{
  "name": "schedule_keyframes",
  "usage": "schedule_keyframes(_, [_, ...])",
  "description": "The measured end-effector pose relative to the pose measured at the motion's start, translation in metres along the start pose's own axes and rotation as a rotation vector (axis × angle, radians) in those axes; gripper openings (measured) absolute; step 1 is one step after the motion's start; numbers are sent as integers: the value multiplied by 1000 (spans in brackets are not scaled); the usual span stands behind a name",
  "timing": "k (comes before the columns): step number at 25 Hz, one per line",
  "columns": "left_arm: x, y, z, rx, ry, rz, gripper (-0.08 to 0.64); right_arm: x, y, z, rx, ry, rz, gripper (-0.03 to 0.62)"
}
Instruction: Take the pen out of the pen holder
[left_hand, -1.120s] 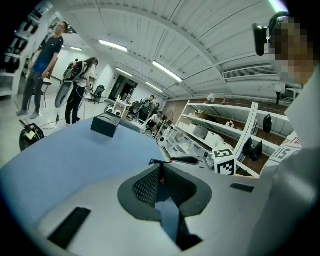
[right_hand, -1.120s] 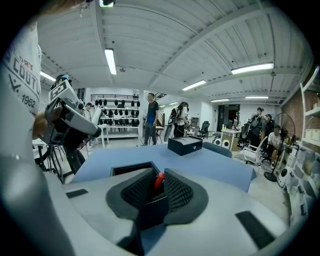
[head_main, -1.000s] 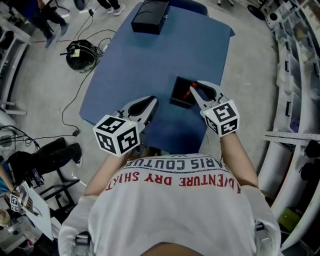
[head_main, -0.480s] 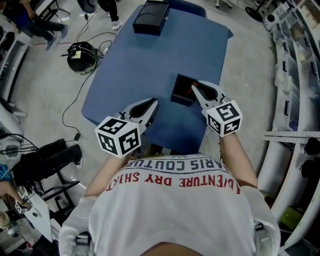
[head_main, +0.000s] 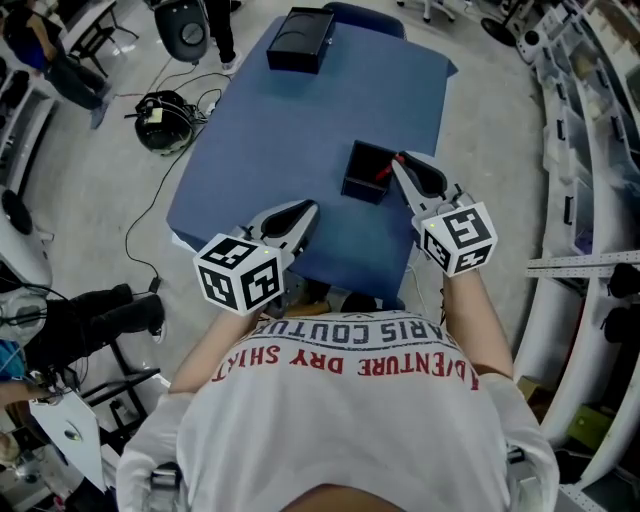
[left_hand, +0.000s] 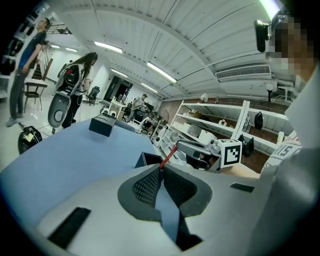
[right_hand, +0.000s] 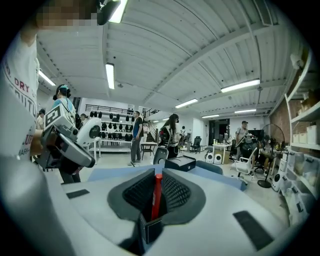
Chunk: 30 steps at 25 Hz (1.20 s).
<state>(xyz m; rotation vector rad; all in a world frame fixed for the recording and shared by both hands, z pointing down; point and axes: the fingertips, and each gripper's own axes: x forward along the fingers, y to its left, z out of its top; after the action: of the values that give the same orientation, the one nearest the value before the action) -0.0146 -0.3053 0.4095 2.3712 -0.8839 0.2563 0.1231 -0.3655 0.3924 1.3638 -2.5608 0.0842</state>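
A black square pen holder stands on the blue table near its right edge. My right gripper hangs at the holder's right rim, shut on a red pen that slants up out of the holder. In the right gripper view the red pen stands upright between the pads of my right gripper, with the holder's rim just below. My left gripper hovers over the table's near edge, left of the holder, jaws together and empty. From my left gripper I see the red pen and holder ahead.
A black box sits at the table's far end. Cables and a black device lie on the floor to the left. White shelving runs along the right. People stand in the room beyond the table.
My right gripper has risen with the red pen, drawing it up out of the holder. My left gripper has shifted only slightly.
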Motion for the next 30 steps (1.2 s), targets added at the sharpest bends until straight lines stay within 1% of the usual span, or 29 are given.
schedule_keyframes(5, [-12, -9, -1, 21, -4, -26, 40, -21, 11, 28, -41, -61, -39, 55])
schedule_keyframes(10, [-27, -23, 1, 60, -15, -63, 40, -48, 31, 55, -76, -119, -75, 55])
schedule_keyframes(15, [-40, -31, -2, 86, -15, -95, 40, -74, 52, 70, -89, -156, -87, 55])
schedule_keyframes(18, [-46, -34, -5, 92, -12, -113, 40, -86, 69, 68, -89, -145, -82, 55])
schedule_keyframes(22, [-51, -35, -9, 98, -5, -131, 40, -93, 93, 57, -82, -121, -63, 55])
schedule_keyframes(26, [-54, -36, -14, 104, 6, -151, 40, -96, 112, 42, -55, -98, -53, 55])
schedule_keyframes(30, [-56, -41, -21, 111, 17, -174, 40, -104, 123, 32, -18, -89, -61, 55])
